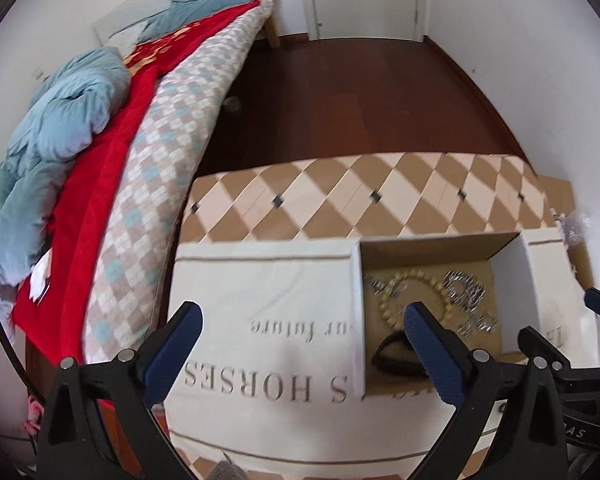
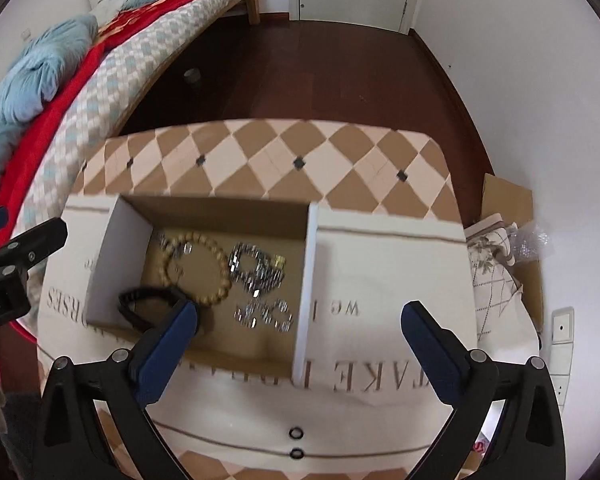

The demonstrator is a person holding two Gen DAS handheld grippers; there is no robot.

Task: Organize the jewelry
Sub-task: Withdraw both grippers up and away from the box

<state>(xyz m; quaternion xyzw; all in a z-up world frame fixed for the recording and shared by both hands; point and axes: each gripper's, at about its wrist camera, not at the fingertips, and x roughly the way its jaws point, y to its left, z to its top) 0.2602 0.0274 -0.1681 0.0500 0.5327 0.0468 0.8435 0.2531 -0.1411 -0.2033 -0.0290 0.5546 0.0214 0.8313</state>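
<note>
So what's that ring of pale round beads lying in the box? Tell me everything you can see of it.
The bead bracelet is a closed loop of round beads, tan and wood-like, lying flat on the brown cardboard floor of the open box. It looks whole. A small silvery piece lies against its far left side, a heap of silver chain lies just to its right, and a black band lies at its near left edge; whether those two touch it is unclear. Neither tool touches it.
</note>
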